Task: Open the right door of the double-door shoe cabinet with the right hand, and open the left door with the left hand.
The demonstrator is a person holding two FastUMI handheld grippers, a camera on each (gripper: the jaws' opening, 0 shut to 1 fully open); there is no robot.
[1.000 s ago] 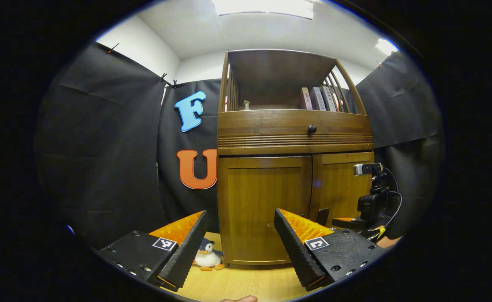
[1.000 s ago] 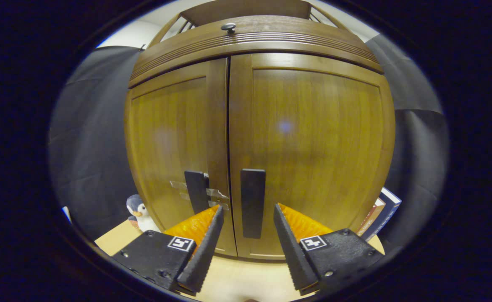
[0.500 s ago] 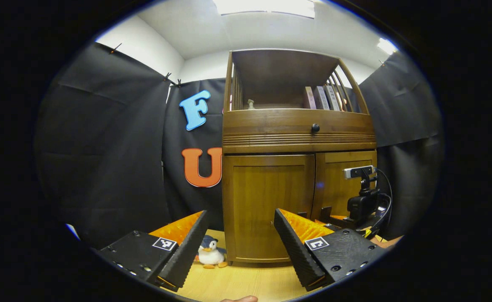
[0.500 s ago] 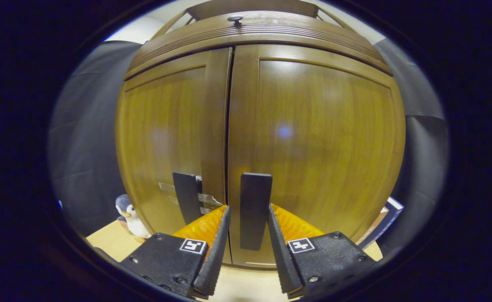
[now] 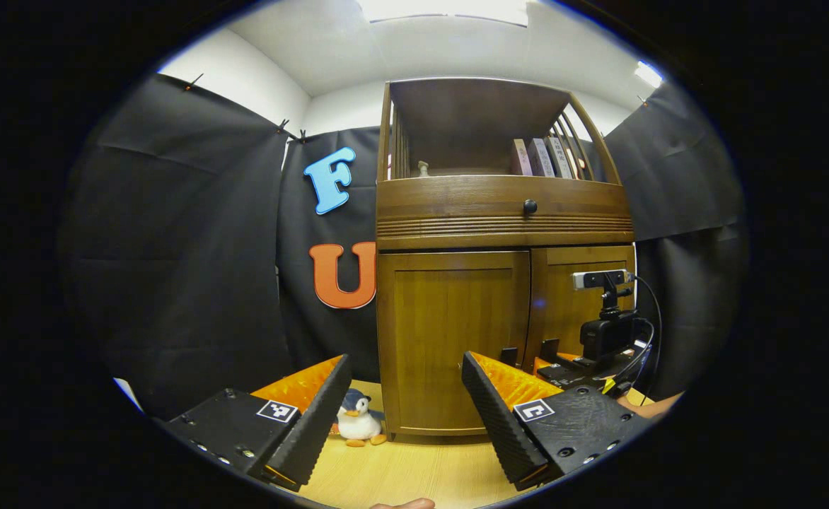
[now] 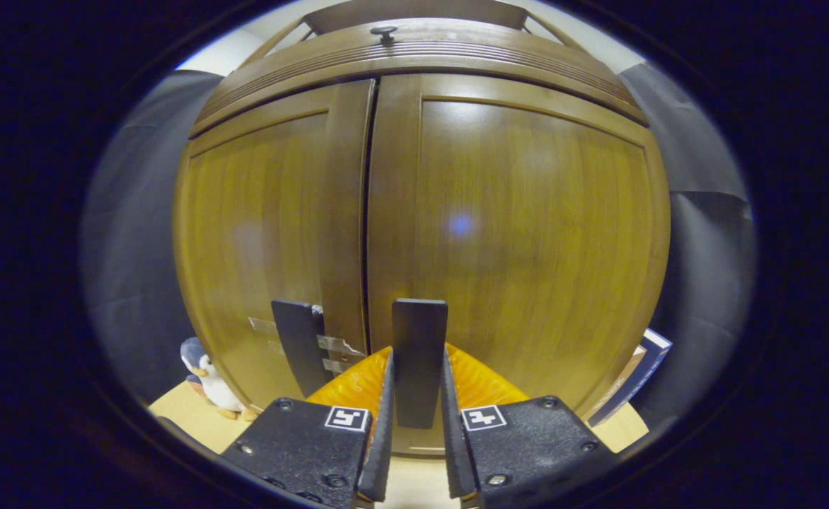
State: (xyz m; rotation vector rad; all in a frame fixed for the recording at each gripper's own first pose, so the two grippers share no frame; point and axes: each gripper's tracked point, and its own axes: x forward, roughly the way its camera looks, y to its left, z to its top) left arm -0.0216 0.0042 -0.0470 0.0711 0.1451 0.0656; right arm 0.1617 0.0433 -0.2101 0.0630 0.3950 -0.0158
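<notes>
While both doors of the shoe cabinet [image 6: 414,212] look flush and unopened, the right gripper [image 6: 416,424] at the bottom centre of the right gripper view has its fingers [image 6: 384,417] drawn in on either side of the right door handle [image 6: 419,360], a dark upright bar just right of the centre seam. The fingers appear to touch or nearly touch the bar; whether they press firmly I cannot tell. The left door handle [image 6: 294,346] stands just left of the seam, free.

In the left gripper view the left gripper [image 5: 406,417] at the bottom of the frame is spread wide and holds nothing, well back from the cabinet, whose left door [image 5: 453,332] sits mid-frame. A toy penguin [image 5: 356,424] rests on the wooden surface [image 5: 400,470] near the cabinet's lower left corner.

My judgement of the risks: if the grip is light, a pull could slide the fingers off the smooth bar. A pull that does not follow the hinge arc could twist the handle out of the grasp. Pulling hard on a sticking door might drag the whole cabinet forward. The left door's swing may also come close to the penguin.
</notes>
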